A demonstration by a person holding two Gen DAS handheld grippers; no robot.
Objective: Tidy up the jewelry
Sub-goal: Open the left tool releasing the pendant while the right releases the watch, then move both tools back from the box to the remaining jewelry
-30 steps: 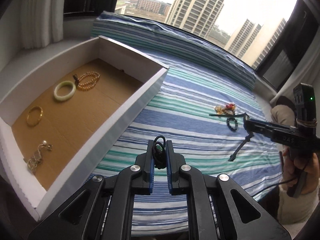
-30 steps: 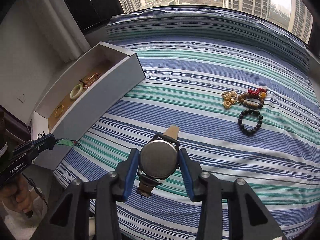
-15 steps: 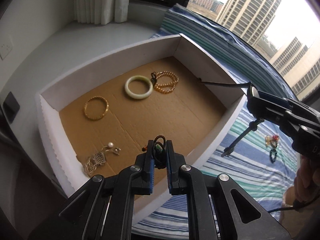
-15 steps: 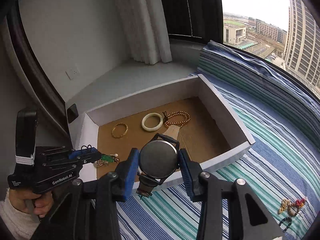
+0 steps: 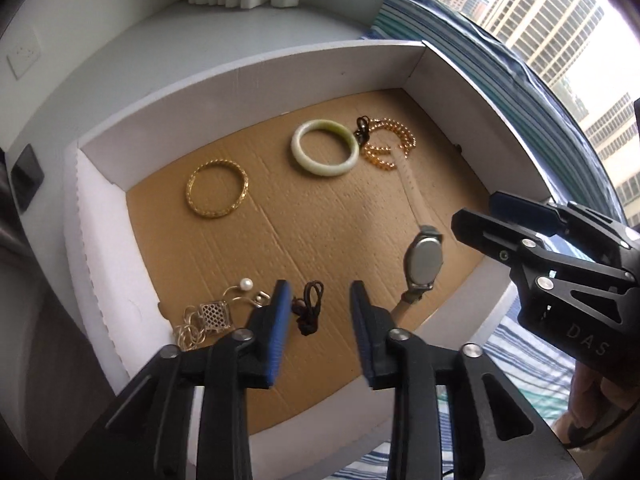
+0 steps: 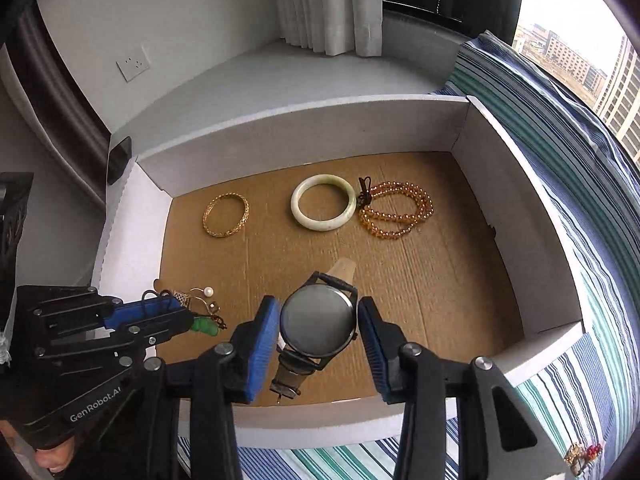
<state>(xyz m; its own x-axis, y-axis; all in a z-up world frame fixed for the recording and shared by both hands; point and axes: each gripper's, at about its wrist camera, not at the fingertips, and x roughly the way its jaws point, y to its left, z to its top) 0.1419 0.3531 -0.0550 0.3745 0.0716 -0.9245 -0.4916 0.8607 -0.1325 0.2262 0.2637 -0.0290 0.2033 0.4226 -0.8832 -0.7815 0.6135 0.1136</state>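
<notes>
Now both grippers are over the white box (image 6: 304, 120), whereas a sec ago they were out over the striped bedspread (image 6: 592, 216) carrying their loads. The left gripper (image 5: 318, 332) has just sprung its jaws apart: the green pendant on a dark cord (image 5: 308, 312), pinched tight half a sec ago, now lies between the blue pads on the cardboard floor near the box's front-left corner, just beside the pearl-and-silver cluster (image 5: 216, 312); nothing presses on it, so it's released. The right gripper (image 6: 318, 340) has also been easing open, and the wristwatch (image 6: 318, 320) still sits between its pads: the right pad shows a clear gap, the left looks at or barely off the case, so I judge the grip as let go or nearly so, w/ the watch upright on its strap near the front edge, mid-box. Meaning two more pieces are delivered into the box; a few remain out on the bedspread, e.g. the gold-and-red bits (image 6: 582, 452) at the far right. The watch has a round dark-rimmed case w/ a dull grey face, a pale tan strap at the far end and a darker buckle end toward the camera. Along the back edge lie a gold bangle (image 6: 226, 216), a pale jade bangle (image 6: 323, 208) and an amber bead strand (image 6: 396, 210), spaced apart.
</notes>
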